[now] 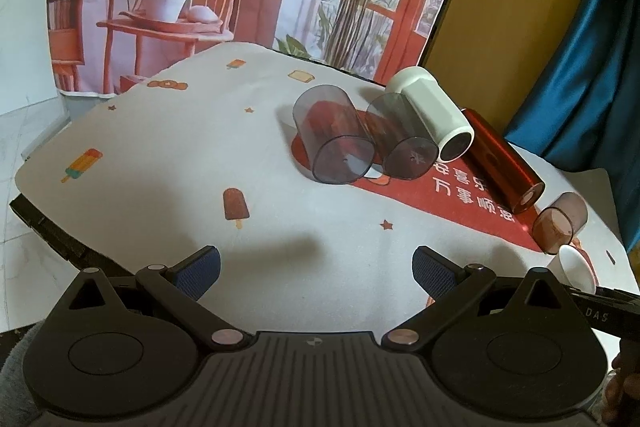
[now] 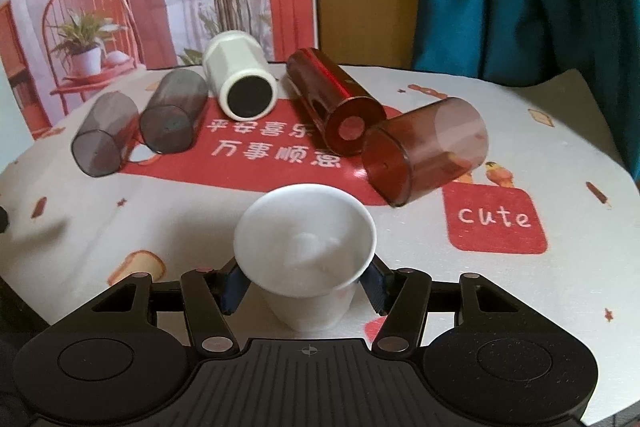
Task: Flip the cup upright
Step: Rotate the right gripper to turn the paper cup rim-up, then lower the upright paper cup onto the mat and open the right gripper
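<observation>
Presently: right gripper (image 2: 305, 283), low over the near table edge, blue pads (image 2: 234, 289) clamped on the sides of a white cup (image 2: 305, 247), mouth tilted up toward the camera. Left gripper (image 1: 316, 269), jaws wide apart, holding nothing, hovering over bare patterned tablecloth (image 1: 160, 155). Row of fallen cups across the far side: two grey clear cups (image 2: 105, 139) (image 2: 173, 117) side by side, white cylinder cup (image 2: 240, 85), red cup (image 2: 336, 103), brown clear cup (image 2: 426, 151) nearest the held cup. Open cloth lies between the row and both grippers.
</observation>
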Demonstrator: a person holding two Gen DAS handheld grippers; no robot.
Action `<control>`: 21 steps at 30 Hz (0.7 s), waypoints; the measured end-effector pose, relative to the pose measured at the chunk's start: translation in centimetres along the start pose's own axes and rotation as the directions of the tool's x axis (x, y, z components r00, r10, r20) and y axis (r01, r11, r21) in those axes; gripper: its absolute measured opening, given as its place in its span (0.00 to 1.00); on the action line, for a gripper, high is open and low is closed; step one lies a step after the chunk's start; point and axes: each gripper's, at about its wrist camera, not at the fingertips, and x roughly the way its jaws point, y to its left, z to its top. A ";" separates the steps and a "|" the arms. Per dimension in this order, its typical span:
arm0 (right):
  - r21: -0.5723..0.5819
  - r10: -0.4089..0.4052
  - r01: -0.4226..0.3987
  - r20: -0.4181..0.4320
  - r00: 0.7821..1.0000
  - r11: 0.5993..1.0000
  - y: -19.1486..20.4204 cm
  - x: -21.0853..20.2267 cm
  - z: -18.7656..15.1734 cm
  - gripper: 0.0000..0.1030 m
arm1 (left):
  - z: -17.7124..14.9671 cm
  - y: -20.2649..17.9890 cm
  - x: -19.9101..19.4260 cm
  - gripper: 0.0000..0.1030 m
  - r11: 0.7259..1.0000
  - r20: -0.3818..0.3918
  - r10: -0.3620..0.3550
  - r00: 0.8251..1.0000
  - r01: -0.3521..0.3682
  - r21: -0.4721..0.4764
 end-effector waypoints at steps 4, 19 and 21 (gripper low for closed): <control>-0.009 -0.015 0.015 0.000 1.000 1.000 -0.3 0.0 -0.1 0.52 | 0.0 0.0 0.0 1.00 1.000 -0.003 -0.006 1.000 0.006 -0.002; -0.006 -0.043 0.043 -0.059 0.997 0.999 -0.6 -0.7 0.0 0.64 | 0.1 -0.4 -0.6 1.00 1.000 -0.019 0.017 1.000 -0.016 0.024; 0.002 -0.043 0.043 -0.041 0.998 0.999 -0.5 -2.0 0.5 0.81 | 0.5 -0.6 -0.8 1.00 0.996 -0.018 0.077 0.997 -0.075 0.055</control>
